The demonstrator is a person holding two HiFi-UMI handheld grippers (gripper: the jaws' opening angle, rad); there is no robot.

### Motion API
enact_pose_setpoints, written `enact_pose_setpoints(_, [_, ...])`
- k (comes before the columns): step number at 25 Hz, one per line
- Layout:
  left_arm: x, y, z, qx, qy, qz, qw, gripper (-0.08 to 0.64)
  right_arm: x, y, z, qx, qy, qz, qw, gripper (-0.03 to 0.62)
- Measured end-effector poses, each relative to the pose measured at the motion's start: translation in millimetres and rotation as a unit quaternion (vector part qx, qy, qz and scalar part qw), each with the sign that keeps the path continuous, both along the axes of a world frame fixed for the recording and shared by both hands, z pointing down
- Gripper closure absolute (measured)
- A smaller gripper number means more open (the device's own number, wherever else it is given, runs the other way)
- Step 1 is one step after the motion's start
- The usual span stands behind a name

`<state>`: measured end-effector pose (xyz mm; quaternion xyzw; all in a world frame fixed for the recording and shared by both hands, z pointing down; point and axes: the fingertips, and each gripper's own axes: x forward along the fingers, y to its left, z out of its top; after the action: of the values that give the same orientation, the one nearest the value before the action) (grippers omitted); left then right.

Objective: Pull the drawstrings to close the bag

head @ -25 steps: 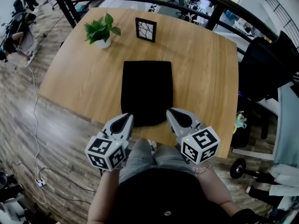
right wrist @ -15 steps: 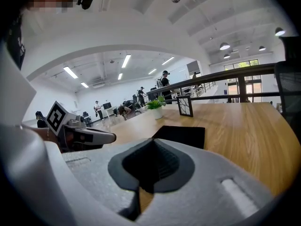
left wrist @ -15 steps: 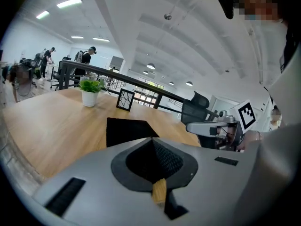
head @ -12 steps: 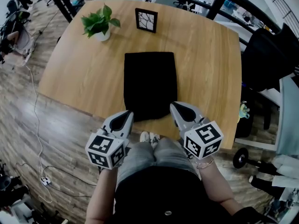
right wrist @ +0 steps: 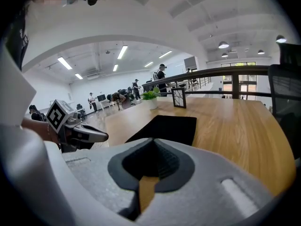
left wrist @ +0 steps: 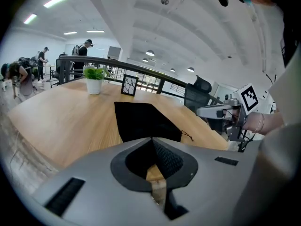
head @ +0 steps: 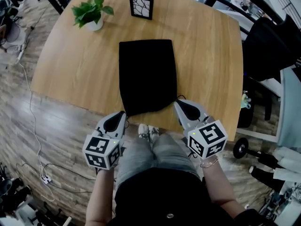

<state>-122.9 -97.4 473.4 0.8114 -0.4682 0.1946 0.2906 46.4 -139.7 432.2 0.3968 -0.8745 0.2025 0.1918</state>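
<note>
A black drawstring bag (head: 146, 74) lies flat on the wooden table (head: 211, 55), its mouth toward the near edge. A thin drawstring end (left wrist: 188, 136) lies loose at the bag's near right corner. My left gripper (head: 120, 113) is shut, its tip just off the bag's near left corner, with nothing visible between its jaws. My right gripper (head: 178, 102) is also shut and holds nothing, beside the near right corner. In the left gripper view the bag (left wrist: 141, 119) lies ahead of my shut left gripper (left wrist: 152, 138). In the right gripper view my right gripper (right wrist: 153, 139) points at the bag (right wrist: 171, 126).
A potted plant (head: 89, 13) and a small framed picture (head: 141, 6) stand at the table's far side. A black office chair (head: 270, 46) is at the right. The person's legs and shoes (head: 148, 133) are below the near table edge.
The head view has shifted, so the table and bag sit higher in the picture. Both grippers stay shut at the bag's near corners, the left one a little lower.
</note>
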Motion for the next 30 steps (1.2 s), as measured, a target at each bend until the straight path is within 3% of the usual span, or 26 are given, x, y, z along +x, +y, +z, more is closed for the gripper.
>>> enact_pose_setpoints(9, [0, 8, 30, -0.031, -0.037, 0.03, 0.9984, 0.541, 15, 11, 33, -0.013, 0.061, -0.019, 0.998, 0.591])
enact_pose_setpoints(13, [1, 13, 47, -0.053, -0.05, 0.051, 0.9961, 0.481, 21, 13, 49, -0.021, 0.087, -0.029, 0.996, 0.591])
enact_pose_setpoints(14, [1, 16, 52, -0.058, -0.055, 0.058, 0.9951, 0.477, 22, 13, 53, -0.025, 0.093, -0.034, 0.995, 0.567])
enact_pose_setpoints(15, [1, 18, 57, -0.063, -0.061, 0.066, 0.994, 0.466, 22, 13, 58, -0.03, 0.099, -0.04, 0.994, 0.492])
enact_pose_setpoints(16, [1, 20, 62, -0.067, -0.068, 0.072, 0.9928, 0.454, 23, 13, 62, -0.034, 0.104, -0.045, 0.993, 0.48])
enact_pose_setpoints(21, [0, 18, 80, -0.068, -0.106, 0.098, 0.9872, 0.451, 31, 7, 79, -0.029, 0.13, -0.055, 0.99, 0.48])
enact_pose_setpoints(30, [4, 17, 95, -0.087, -0.129, 0.128, 0.9795, 0.451, 35, -13, 94, -0.008, 0.186, -0.094, 0.978, 0.468])
